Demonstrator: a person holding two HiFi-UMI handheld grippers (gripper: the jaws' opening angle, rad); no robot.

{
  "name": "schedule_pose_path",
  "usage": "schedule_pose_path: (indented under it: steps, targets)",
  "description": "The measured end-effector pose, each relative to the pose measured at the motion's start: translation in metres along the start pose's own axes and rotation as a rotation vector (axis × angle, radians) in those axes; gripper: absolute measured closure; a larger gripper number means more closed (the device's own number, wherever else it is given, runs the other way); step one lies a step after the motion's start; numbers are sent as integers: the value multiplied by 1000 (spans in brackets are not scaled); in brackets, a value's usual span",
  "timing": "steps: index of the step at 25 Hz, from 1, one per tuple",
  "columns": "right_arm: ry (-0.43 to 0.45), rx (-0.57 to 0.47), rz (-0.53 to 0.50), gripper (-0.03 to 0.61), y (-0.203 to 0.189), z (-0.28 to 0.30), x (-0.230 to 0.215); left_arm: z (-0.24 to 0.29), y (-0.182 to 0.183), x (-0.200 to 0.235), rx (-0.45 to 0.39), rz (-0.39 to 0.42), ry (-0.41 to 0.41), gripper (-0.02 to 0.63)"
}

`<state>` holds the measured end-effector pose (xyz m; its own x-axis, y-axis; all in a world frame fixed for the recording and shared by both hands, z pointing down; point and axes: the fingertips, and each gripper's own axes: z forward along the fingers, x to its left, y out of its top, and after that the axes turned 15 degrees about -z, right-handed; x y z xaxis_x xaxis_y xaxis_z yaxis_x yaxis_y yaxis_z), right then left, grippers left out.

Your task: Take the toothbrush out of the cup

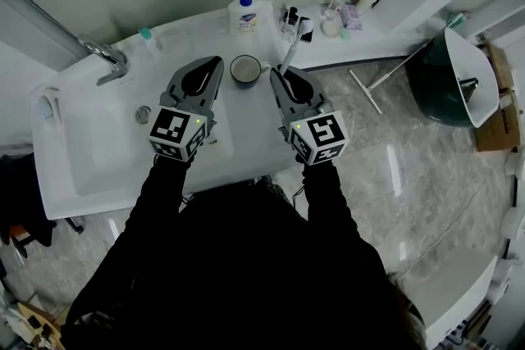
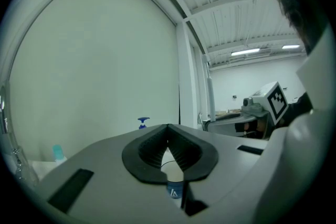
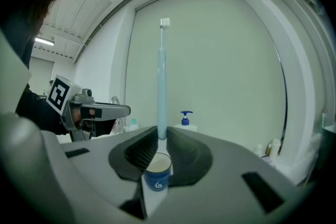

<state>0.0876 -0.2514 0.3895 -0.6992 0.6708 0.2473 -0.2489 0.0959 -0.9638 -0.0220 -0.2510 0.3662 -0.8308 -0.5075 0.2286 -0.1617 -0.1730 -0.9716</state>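
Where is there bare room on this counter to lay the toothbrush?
Bare counter lies in front of the cup, between the left gripper and right gripper. The sink basin left of them is open too. Crowded: the back edge, from soap bottle to small bottles.

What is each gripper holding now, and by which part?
The right gripper grips the toothbrush by the lower end of its handle, bristles up. The left gripper is shut and holds nothing.

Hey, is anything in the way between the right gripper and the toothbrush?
Nothing visible is. The right gripper is shut on the toothbrush handle and holds it upright beside the cup, whose opening looks empty.
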Motion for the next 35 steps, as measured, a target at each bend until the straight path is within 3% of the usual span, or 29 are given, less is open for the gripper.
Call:
schedule_pose_path:
  steps: [35]
  targets:
    - [3, -6, -51, 525, 4, -1, 2, -11, -2, 6, -13, -10, 47, 606]
